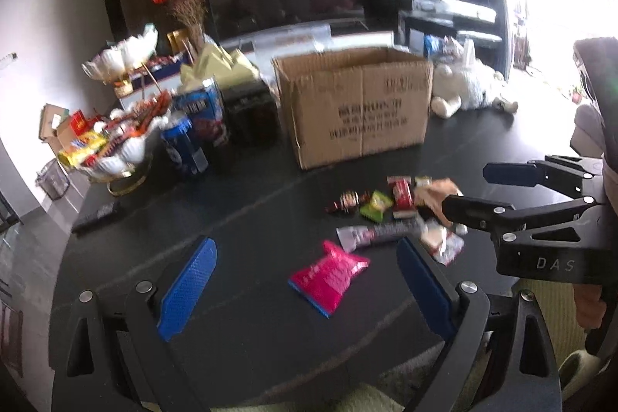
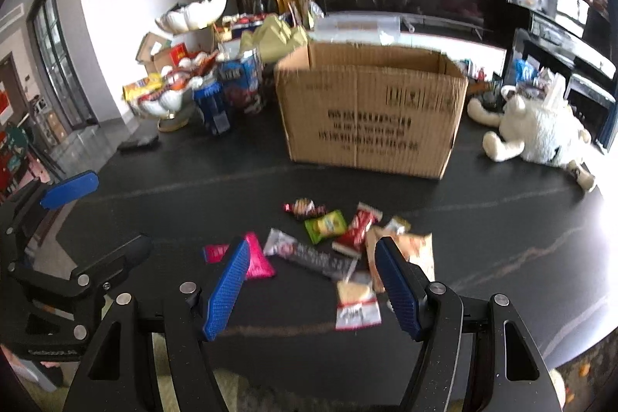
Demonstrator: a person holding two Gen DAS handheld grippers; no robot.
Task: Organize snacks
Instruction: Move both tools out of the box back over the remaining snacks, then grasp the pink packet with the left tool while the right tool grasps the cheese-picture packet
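Observation:
Several small snack packets lie loose on the black table (image 1: 251, 219) in front of an open cardboard box (image 1: 355, 103) (image 2: 370, 114). A pink packet (image 1: 328, 275) (image 2: 257, 259) lies nearest. A green packet (image 1: 376, 205) (image 2: 326, 224), a red packet (image 1: 401, 197) (image 2: 357, 228) and a long dark bar (image 1: 380, 232) (image 2: 313, 257) lie beyond it. My left gripper (image 1: 305, 284) is open and empty, just short of the pink packet. My right gripper (image 2: 311, 286) is open and empty over the near side of the pile; it also shows in the left wrist view (image 1: 471, 190).
A white tiered dish of snacks (image 1: 119, 141) (image 2: 170, 95) and blue cans (image 1: 193, 130) (image 2: 228, 95) stand left of the box. A white plush toy (image 1: 471, 87) (image 2: 540, 130) lies to its right. A dark remote (image 1: 96, 215) lies near the table's left edge.

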